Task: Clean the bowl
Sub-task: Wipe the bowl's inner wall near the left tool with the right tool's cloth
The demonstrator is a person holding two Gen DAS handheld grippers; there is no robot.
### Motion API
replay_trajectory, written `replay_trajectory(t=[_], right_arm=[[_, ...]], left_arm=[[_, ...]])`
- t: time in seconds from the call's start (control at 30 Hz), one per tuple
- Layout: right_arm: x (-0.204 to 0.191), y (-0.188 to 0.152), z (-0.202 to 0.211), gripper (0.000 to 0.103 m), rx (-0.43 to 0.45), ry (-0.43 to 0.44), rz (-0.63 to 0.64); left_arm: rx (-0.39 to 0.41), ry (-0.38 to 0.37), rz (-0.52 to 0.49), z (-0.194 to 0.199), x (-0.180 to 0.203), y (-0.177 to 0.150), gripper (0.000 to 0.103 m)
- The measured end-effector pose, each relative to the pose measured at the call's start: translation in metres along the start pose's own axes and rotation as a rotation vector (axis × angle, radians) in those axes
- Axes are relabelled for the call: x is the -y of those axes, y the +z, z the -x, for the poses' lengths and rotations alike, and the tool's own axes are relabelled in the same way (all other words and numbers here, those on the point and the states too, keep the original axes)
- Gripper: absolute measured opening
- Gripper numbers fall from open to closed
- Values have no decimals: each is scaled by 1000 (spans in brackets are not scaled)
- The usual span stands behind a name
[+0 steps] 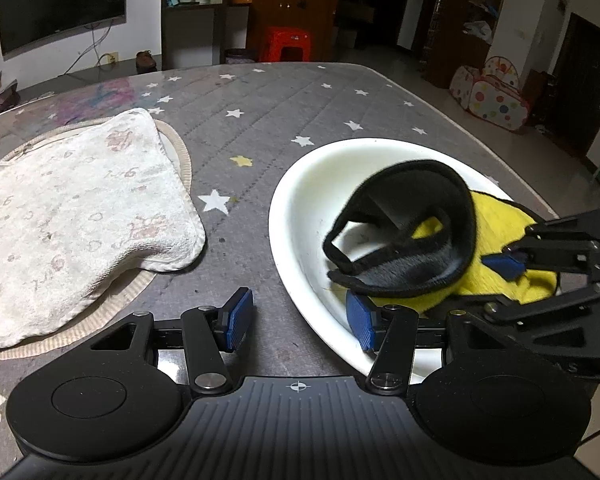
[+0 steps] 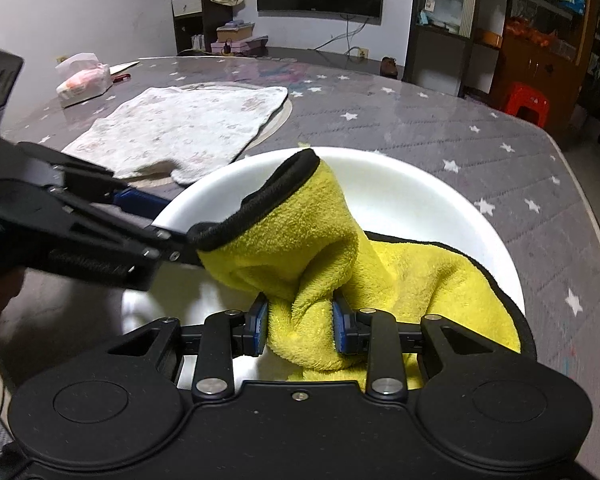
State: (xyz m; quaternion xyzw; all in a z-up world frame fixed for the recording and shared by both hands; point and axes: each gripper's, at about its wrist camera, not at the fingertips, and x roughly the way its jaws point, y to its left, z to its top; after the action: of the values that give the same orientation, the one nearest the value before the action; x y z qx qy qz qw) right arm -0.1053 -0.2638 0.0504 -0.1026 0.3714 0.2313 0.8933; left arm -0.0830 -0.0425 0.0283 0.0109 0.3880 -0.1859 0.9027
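A white bowl (image 1: 300, 200) sits on the grey star-patterned table, and shows in the right wrist view (image 2: 420, 192) too. A yellow cloth with a black edge (image 2: 320, 240) lies bunched inside it, also seen in the left wrist view (image 1: 496, 220). My right gripper (image 2: 300, 326) is shut on a fold of the yellow cloth inside the bowl; it shows in the left wrist view (image 1: 508, 260) at the right. My left gripper (image 1: 300, 320) is open, its jaws astride the bowl's near rim, one finger inside and one outside. It enters the right wrist view (image 2: 148, 216) from the left.
A white patterned towel (image 1: 68, 208) lies over a round mat on the table left of the bowl. A plastic-wrapped packet (image 2: 84, 80) sits at the table's far left. A red stool (image 1: 286, 42), cabinets and a wall television stand beyond the table.
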Motion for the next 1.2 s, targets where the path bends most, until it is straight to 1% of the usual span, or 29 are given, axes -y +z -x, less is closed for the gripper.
replay_trajectory(t=[0.57,0.8,0.83,0.9,1.0,1.2], right_arm=[[4,-3,17,35,-27,31,-52],[5,-5,23,37,-38,44,-74],[-5,-12,10,37,-35,48,-89],[-4,-12,12,37,-39,54,-119],[-6,-13,16,37,-43,42,-114],[-8,-19,24,37,-8,44,-138]], left_arm=[[-18,-34,-13,3,-2,-3,55],[2,-9,-21,3,2,-6,55],[5,-6,-19,3,2,-6,55],[13,0,-17,3,3,-8,55],[23,8,-17,4,4,-10,55],[31,29,-16,5,8,-12,55]])
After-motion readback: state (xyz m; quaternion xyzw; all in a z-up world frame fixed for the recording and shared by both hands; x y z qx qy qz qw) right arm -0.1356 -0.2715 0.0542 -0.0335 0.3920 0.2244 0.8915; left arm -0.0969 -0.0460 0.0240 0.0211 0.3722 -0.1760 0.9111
